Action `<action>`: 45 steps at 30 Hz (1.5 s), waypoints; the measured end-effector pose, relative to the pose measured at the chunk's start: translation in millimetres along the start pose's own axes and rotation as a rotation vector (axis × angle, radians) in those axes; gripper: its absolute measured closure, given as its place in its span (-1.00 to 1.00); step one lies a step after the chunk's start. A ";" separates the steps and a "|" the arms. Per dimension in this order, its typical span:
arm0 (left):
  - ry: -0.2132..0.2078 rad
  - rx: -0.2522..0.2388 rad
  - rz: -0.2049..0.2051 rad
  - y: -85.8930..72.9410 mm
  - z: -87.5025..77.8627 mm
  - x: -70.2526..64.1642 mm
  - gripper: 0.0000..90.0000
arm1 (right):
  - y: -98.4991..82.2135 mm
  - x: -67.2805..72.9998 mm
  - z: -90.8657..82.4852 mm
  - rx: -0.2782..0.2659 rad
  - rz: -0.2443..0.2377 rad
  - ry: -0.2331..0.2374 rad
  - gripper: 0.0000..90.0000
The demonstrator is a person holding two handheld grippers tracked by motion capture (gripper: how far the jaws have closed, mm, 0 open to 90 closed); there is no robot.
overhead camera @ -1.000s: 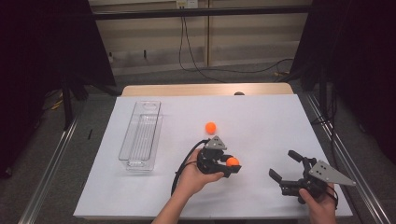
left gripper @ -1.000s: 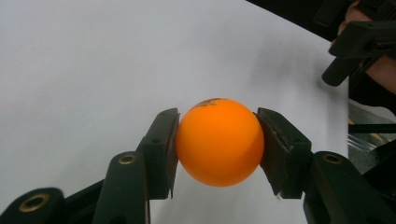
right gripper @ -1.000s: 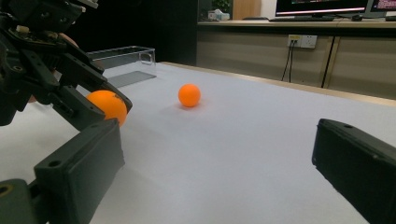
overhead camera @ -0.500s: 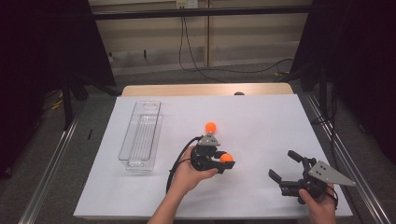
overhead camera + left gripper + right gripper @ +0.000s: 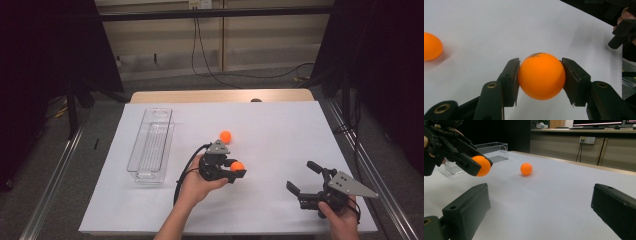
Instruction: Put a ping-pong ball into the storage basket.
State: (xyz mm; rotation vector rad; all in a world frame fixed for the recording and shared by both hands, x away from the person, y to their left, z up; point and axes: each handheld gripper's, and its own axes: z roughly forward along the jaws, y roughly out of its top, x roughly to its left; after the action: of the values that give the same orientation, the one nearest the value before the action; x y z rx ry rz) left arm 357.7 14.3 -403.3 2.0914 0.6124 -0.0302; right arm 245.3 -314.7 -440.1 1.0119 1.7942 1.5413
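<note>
Pinching the orange ball point(image 5: 541, 75) between both pads, the left hand-held gripper point(image 5: 235, 170) holds it above the table.

Lab, paper-covered table point(image 5: 280, 125), black curtains point(image 5: 45, 55), loose cables point(image 5: 235, 77)

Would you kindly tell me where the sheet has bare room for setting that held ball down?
The wide patch between the loose ball and the right claw is bare, as is the strip behind the loose ball. It is crowded around the left claw and clear tray.
</note>
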 end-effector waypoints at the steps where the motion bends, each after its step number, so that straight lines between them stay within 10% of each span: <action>1: 0.000 0.000 0.000 0.0 0.0 0.0 0.13 | 0.0 0.0 0.0 0.000 0.000 0.000 -0.97; 45: 0.099 -0.036 -0.061 0.5 -29.5 24.7 0.12 | -0.7 4.3 1.3 0.016 -0.020 0.025 -0.96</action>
State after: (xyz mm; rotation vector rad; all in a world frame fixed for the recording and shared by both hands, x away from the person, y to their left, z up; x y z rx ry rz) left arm 373.4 47.7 -392.3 2.0481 0.7307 0.0499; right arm 243.9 -310.4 -440.8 0.9830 1.8313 1.5366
